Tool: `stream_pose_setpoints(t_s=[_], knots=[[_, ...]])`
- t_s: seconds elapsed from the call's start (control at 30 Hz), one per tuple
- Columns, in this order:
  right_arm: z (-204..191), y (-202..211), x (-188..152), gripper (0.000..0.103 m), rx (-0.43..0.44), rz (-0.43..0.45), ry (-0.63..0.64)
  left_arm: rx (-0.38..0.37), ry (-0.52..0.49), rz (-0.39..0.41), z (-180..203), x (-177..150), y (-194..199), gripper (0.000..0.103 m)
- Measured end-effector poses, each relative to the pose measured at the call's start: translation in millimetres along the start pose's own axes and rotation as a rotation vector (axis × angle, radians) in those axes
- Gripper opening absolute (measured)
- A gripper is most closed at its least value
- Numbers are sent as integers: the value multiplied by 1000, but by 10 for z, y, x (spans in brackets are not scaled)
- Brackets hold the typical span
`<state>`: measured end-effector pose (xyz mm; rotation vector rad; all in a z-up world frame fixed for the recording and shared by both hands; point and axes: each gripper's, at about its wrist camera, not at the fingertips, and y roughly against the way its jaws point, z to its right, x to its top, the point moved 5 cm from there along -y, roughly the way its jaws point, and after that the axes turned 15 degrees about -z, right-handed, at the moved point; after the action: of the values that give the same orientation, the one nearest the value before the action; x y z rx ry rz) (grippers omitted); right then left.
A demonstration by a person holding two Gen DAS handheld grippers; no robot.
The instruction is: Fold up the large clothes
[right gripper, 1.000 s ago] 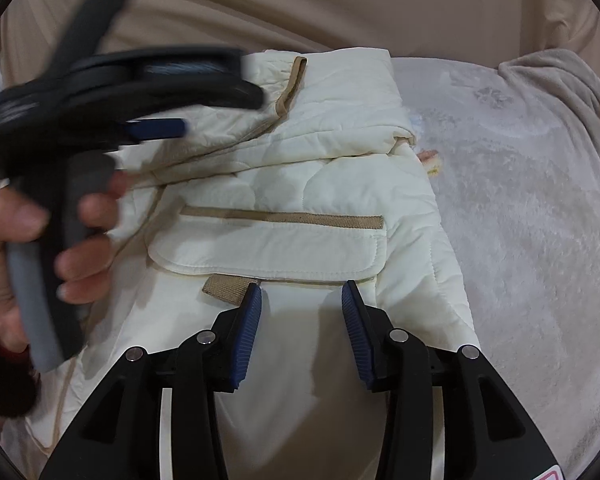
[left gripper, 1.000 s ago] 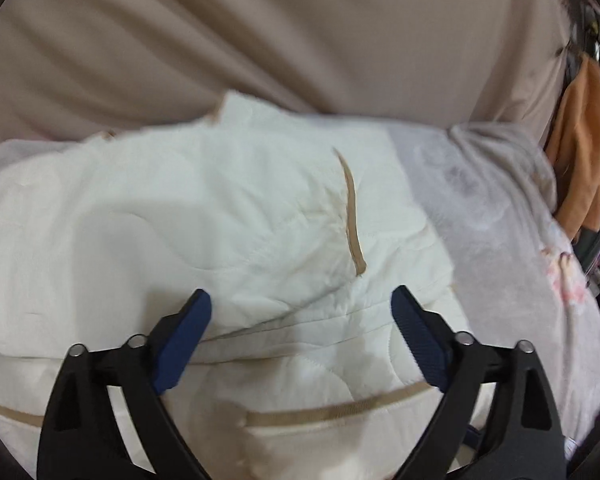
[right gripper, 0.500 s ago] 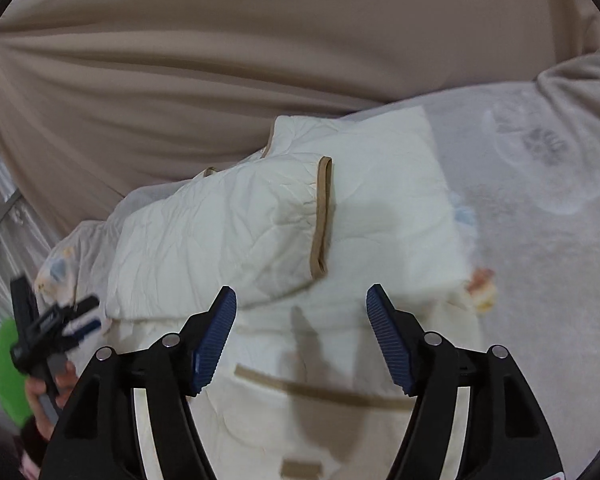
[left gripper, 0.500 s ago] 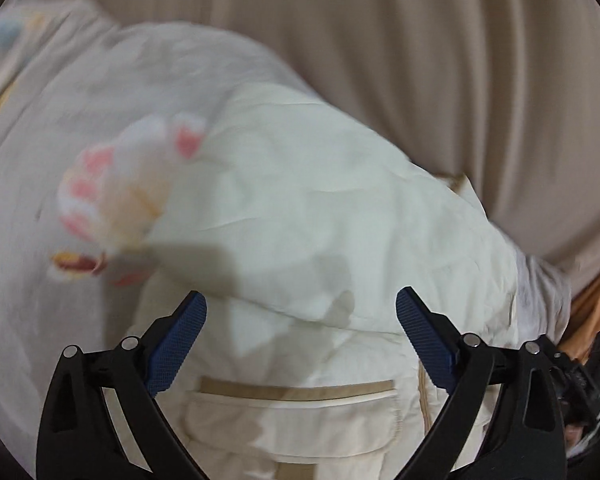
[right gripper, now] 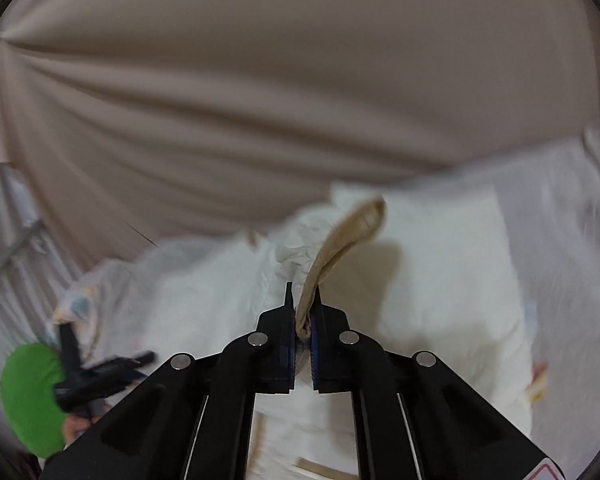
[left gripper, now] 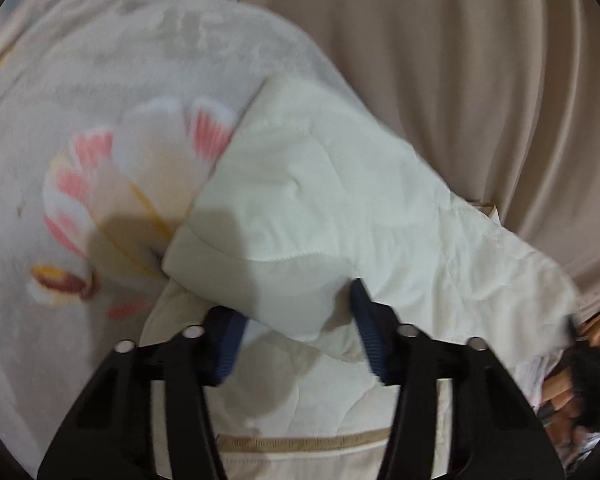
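A cream quilted jacket with tan trim lies on a pale blanket. My left gripper hovers low over its near edge, jaws closing, with a thick fold of the jacket between them. The fold covers the left pad's tip, and a dark gap shows beside the right pad. The right gripper is shut on the tan-edged sleeve cuff, which stands up off the jacket. In the right wrist view the left gripper appears blurred at lower left, in a hand.
A beige curtain hangs close behind the bed. The blanket carries a pink flower print. Orange clothing sits at the right edge. A green round thing shows at the lower left of the right wrist view.
The left gripper swung over to the jacket's flower-print side and its wide jaws narrowed around a fold. The right gripper rose, opened wider, then shut on the sleeve cuff and lifted it.
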<state>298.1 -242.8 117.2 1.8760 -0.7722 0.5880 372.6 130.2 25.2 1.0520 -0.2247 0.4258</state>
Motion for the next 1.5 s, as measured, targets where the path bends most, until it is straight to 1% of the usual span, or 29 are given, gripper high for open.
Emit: stream_pose_setpoints(t_s=[0.03,0.07,0.1,0.13,0.17,0.2,0.23,0.27,0.33,0.4,0.47,0.5,0.57,0.6,0.67,0.7,0.77,0.83,0.9,1.0,1.03,1.07,1.1,1.13,1.17,1.23,1.3,1.43,1.5], knots=[[-37,146,15,5,2,42,17,31,-28,14,52,13,12,37],[-16,217,9,5,-4,64,19,51,-43,16,86,11,-4,37],[94,186,-36,5,-35,57,1,60,-54,6,113,-1,-47,37],[246,43,-87,5,-86,15,-25,83,-65,-6,136,-25,-118,37],[439,-175,-177,5,-146,-56,-54,120,-77,-8,137,-52,-194,37],[689,-483,-312,5,-214,-161,-86,145,-87,-7,130,-84,-266,37],[897,-745,-463,5,-250,-249,-113,152,-100,-5,130,-126,-349,38],[1013,-886,-579,3,-234,-278,-130,157,-105,0,116,-157,-387,39],[1046,-859,-595,3,-197,-255,-160,168,-117,27,116,-196,-377,40],[1013,-773,-545,7,-193,-246,-174,169,-123,47,105,-228,-348,41],[978,-656,-511,10,-248,-220,-160,161,-116,60,94,-257,-325,42],[943,-564,-499,15,-298,-198,-152,159,-109,71,75,-289,-297,43],[732,-361,-442,17,-395,-120,-91,154,-99,87,37,-333,-257,44],[629,-297,-402,18,-410,-97,-50,155,-93,94,35,-340,-254,44],[283,-271,-355,18,-389,-76,32,158,-87,103,53,-353,-255,45],[65,-297,-347,18,-353,-81,82,163,-87,103,66,-345,-261,45],[-292,-458,-303,18,-274,-117,167,170,-91,106,66,-387,-247,46],[-697,-778,-308,18,-195,-173,237,176,-90,107,68,-393,-255,47],[-972,-1133,-332,18,-150,-233,290,176,-89,101,61,-393,-269,48],[-1223,-1578,-490,18,-138,-316,332,168,-86,93,35,-379,-289,49],[-1253,-1612,-572,18,-152,-328,352,166,-85,91,25,-365,-298,49],[-1244,-1690,-604,15,-187,-331,377,164,-83,88,15,-362,-304,49],[-1203,-1735,-615,7,-212,-329,391,163,-82,86,12,-363,-309,50],[-1165,-1771,-598,4,-220,-328,397,162,-81,83,8,-366,-315,50],[-1057,-1736,-604,4,-219,-324,389,159,-81,81,1,-367,-319,50],[-710,-1611,-565,2,-235,-304,346,156,-81,77,-4,-369,-327,51],[-311,-1442,-452,0,-230,-286,263,159,-82,75,-8,-344,-340,51],[602,-965,-260,0,-281,-226,92,168,-89,73,4,-340,-356,54],[960,-785,-227,0,-323,-211,34,176,-96,72,13,-343,-361,55]])
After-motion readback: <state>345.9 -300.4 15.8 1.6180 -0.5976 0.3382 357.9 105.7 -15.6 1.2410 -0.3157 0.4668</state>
